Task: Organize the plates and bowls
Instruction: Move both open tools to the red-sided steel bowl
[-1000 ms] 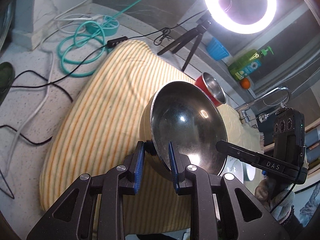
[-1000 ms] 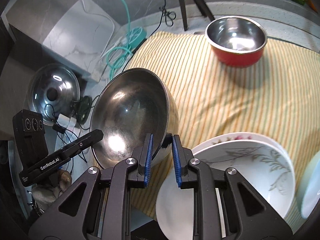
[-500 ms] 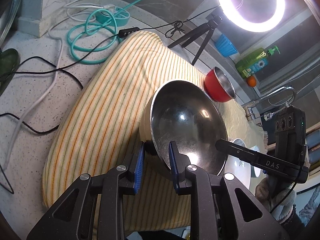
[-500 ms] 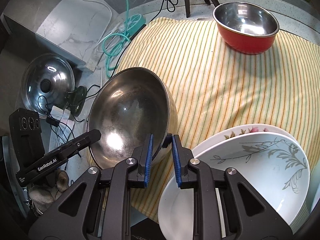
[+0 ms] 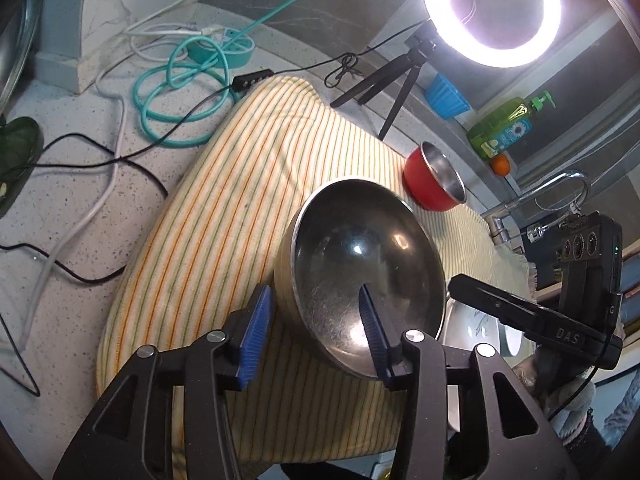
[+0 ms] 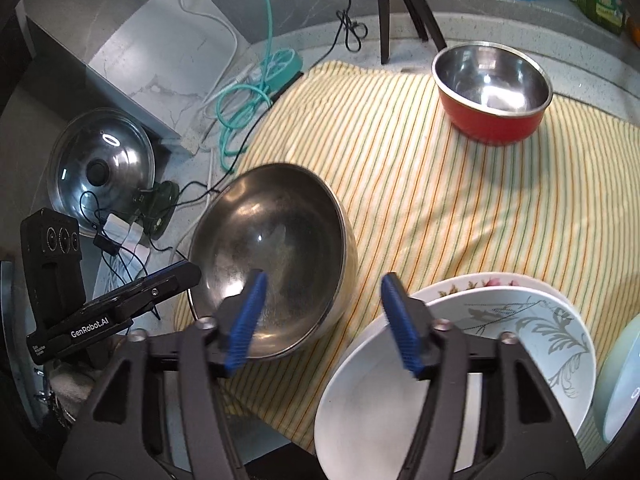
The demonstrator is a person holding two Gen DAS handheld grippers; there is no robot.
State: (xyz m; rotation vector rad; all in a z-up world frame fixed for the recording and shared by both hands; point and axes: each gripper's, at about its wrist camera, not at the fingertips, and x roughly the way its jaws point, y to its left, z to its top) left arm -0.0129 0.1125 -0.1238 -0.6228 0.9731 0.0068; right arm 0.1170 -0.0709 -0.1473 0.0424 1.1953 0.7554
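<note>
A large steel bowl [image 5: 360, 264] [image 6: 272, 248] with a pale yellow outside sits on the striped cloth [image 5: 224, 208] [image 6: 420, 184], near its front edge. My left gripper [image 5: 312, 320] straddles the bowl's near rim, one pad inside and one outside. Its jaws are opening and the pads stand off the wall. My right gripper [image 6: 322, 316] straddles the opposite rim. It too is opening, with both pads clear of the metal. A red bowl [image 5: 434, 182] [image 6: 492, 92] with a steel inside stands at the cloth's far end. Stacked white plates [image 6: 520, 320] lie under my right fingers.
A ring light on a tripod [image 5: 490, 8] stands behind the cloth. Next to it are a blue cup [image 5: 446, 98] and a green soap bottle [image 5: 504, 128]. A teal cable coil [image 5: 180, 92] and black wires lie on the counter. A glass pot lid [image 6: 100, 160] is at the left, a faucet [image 5: 540, 196] at the right.
Both grippers were shut on the steel bowl's rim and have now spread apart. The bowl has come down level onto the cloth.
</note>
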